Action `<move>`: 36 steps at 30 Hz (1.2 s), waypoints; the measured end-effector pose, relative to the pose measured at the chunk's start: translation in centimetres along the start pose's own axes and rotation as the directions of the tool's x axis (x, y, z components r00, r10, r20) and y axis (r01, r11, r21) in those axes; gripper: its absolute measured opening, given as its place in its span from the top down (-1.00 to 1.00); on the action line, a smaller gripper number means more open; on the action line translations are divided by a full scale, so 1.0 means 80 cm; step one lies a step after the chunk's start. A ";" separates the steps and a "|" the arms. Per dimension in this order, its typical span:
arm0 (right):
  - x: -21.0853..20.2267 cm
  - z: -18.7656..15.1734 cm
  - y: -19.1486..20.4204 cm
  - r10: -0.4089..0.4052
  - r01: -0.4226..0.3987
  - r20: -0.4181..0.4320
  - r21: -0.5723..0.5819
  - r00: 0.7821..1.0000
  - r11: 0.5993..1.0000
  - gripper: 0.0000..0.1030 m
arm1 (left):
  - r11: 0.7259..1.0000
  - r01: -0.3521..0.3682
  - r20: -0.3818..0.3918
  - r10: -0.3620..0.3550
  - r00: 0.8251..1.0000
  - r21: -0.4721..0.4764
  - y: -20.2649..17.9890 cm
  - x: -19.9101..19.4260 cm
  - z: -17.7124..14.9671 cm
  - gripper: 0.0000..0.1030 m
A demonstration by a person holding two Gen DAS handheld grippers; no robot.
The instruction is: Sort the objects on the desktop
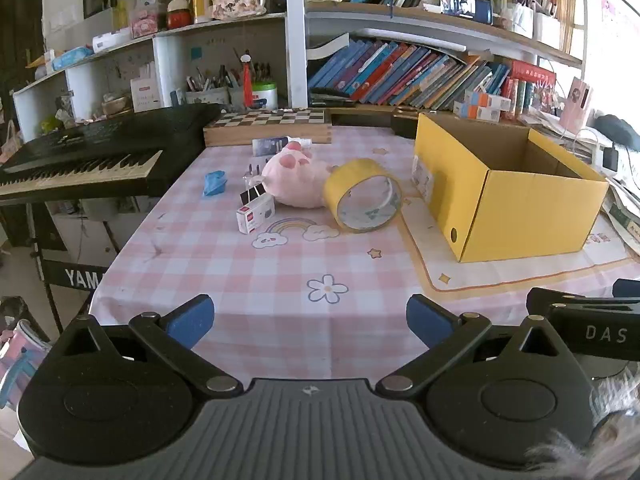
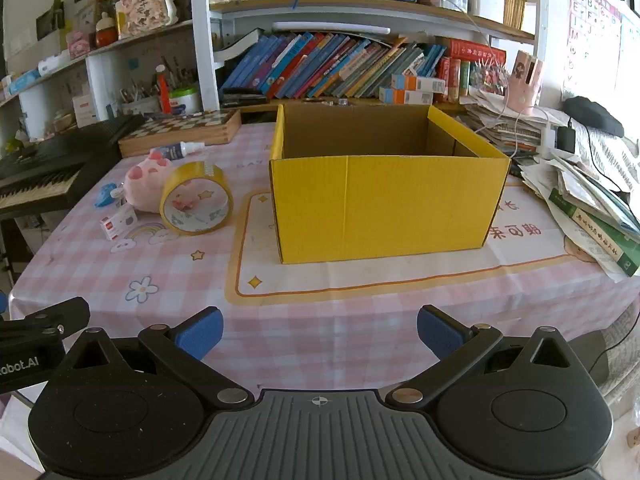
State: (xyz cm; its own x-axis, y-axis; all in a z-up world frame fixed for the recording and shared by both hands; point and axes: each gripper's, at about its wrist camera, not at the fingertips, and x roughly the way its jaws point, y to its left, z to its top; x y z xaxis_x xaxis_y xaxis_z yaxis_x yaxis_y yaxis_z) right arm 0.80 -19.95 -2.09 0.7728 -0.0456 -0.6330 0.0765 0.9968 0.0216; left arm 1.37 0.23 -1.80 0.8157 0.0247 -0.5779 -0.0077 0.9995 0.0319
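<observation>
An open yellow cardboard box point(image 1: 520, 208) point(image 2: 384, 208) stands on the right of the table. Left of it lie a yellow tape roll point(image 1: 362, 196) point(image 2: 196, 200) on its edge, a pink plush toy point(image 1: 296, 174) point(image 2: 146, 184), a small white box point(image 1: 256, 214) point(image 2: 119, 222) with a black binder clip point(image 1: 252, 194), a blue item point(image 1: 215, 182) point(image 2: 105, 195) and a small bottle point(image 2: 180, 148). My left gripper point(image 1: 310, 322) and right gripper point(image 2: 320, 330) are both open and empty, hovering over the table's near edge.
A black keyboard point(image 1: 80, 160) stands left of the table. A wooden chessboard box point(image 1: 268, 126) lies at the back. Paper and book stacks point(image 2: 592, 200) crowd the right edge. Bookshelves point(image 2: 340, 64) rise behind. The pink checked tablecloth point(image 1: 280, 300) is bare in front.
</observation>
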 end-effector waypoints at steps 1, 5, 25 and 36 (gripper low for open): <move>0.000 0.000 0.000 0.000 0.000 0.000 0.000 1.000 1.000 -1.00 | 1.000 -0.001 -0.002 0.001 1.000 0.000 0.001 0.000 0.001 -1.00; 0.001 0.000 0.000 0.001 -0.001 -0.001 -0.001 1.000 1.000 -1.00 | 1.000 -0.002 -0.003 0.002 1.000 0.002 0.000 0.001 0.002 -1.00; 0.001 0.001 0.003 0.006 -0.006 -0.008 -0.011 1.000 1.000 -1.00 | 1.000 -0.003 -0.003 0.003 1.000 0.000 0.002 0.002 0.008 -1.00; -0.001 -0.001 0.004 0.009 -0.009 -0.009 -0.013 1.000 1.000 -1.00 | 1.000 -0.002 -0.003 0.002 1.000 -0.001 0.001 0.002 0.007 -1.00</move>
State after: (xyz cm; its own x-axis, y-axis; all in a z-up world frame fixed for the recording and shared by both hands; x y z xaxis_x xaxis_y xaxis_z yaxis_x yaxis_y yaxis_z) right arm 0.74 -19.60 -2.09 0.7679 -0.0359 -0.6395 0.0610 0.9980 0.0173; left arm 1.80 0.33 -1.43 0.8140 0.0272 -0.5802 -0.0102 0.9994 0.0325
